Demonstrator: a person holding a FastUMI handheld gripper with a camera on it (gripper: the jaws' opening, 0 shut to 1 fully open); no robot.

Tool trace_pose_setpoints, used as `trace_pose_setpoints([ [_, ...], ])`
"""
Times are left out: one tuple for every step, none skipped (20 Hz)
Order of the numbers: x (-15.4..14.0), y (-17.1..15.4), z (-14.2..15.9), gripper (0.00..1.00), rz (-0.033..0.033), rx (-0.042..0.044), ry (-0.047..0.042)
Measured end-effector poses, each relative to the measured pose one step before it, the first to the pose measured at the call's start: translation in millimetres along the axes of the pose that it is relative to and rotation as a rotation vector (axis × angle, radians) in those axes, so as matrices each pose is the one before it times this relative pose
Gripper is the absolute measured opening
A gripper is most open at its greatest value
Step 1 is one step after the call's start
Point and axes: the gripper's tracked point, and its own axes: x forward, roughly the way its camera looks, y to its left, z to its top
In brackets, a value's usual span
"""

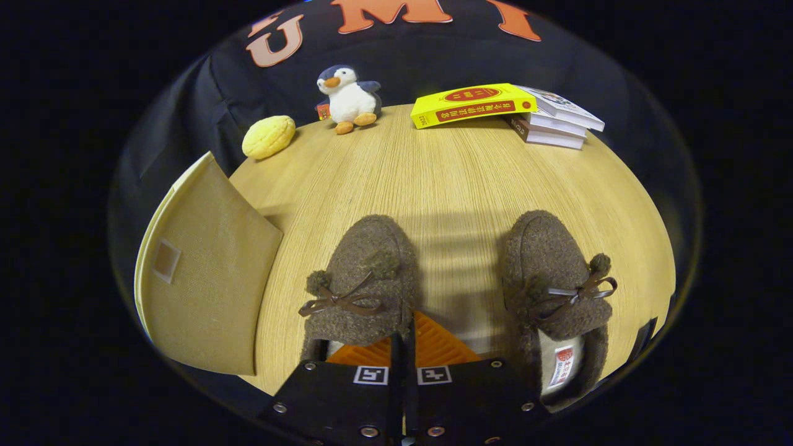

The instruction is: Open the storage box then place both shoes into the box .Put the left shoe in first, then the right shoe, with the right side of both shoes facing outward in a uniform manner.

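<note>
Worktop evenly lit from overhead, warm tone, no glare. Soft striped shadow falls between the slippers. Sharp focus at centre; heavy fisheye bend at the rim (books curve, edges darken).

Staged recording booth, black cloth wall, wooden table, plush penguin, stacked books

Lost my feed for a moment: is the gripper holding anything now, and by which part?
It looks like the gripper has closed on the left-hand brown shoe, pinching the heel-side edge of its opening. Whether both fingers truly press on it cannot be told.
</note>
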Motion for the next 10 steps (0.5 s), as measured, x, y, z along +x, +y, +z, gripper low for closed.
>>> trace_pose_setpoints([
  [-4.01,-2.27,3.64,0.02,-0.01086,-0.00083,-0.00700],
  [-4.79,-1.55,3.75,0.02,-0.00706,-0.00433,-0.00400],
  [-6.10,0.95,4.09,0.02,0.00467,0.00749,-0.00061],
  [-5.80,4.05,4.26,0.02,0.01479,0.01907,-0.00224],
  [-7.99,5.37,4.80,0.02,0.02074,0.02096,0.00340],
  [-8.37,5.74,5.08,0.02,0.01696,0.01901,0.00003],
  [-8.84,5.24,6.33,0.02,0.00789,0.01124,-0.00301],
  [-9.31,4.36,7.32,0.02,0.00112,0.00126,-0.00501],
  [-10.07,5.79,7.31,0.02,-0.00124,-0.00295,-0.00737],
  [-8.59,6.66,8.90,0.02,0.00145,-0.00536,-0.00981],
])
